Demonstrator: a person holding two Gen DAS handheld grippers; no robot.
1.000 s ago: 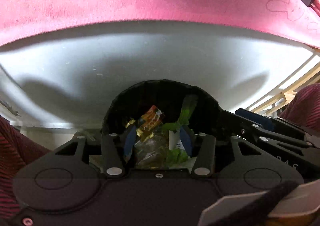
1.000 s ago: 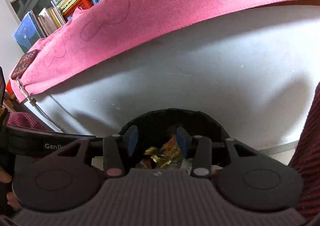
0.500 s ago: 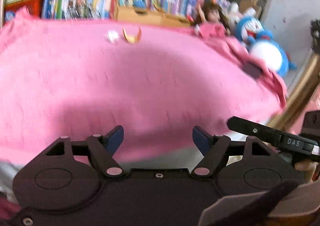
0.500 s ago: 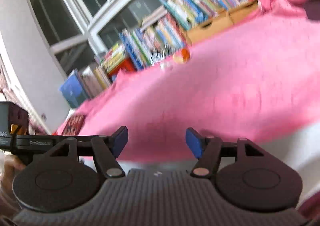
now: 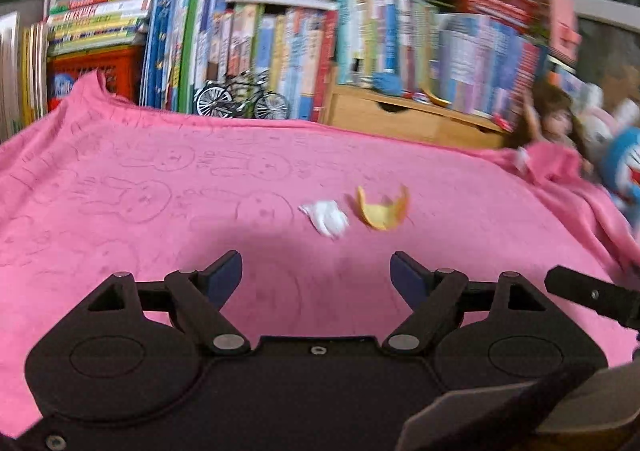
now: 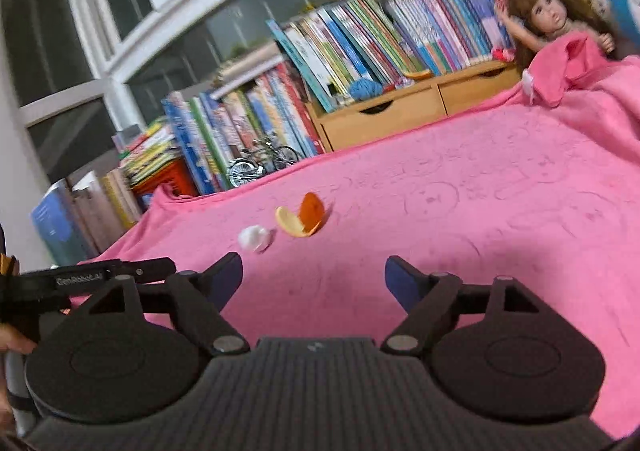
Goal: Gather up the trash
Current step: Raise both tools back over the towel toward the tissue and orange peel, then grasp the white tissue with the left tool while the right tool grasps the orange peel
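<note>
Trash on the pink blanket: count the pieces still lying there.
2. A crumpled white tissue lies mid-blanket, and an orange peel sits just right of it in the left wrist view. Both lie ahead of the claws. Folds of the pink blanket might hide more.

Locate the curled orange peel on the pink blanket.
The curled orange peel lies mid-blanket on the pink blanket, ahead of both open grippers, just right of the crumpled white tissue in both wrist views.

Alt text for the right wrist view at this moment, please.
The right tool, jaws open and empty, points across a pink blanket toward a crumpled white tissue beside an orange peel. Behind stand rows of books, a wooden drawer unit and a doll.
</note>
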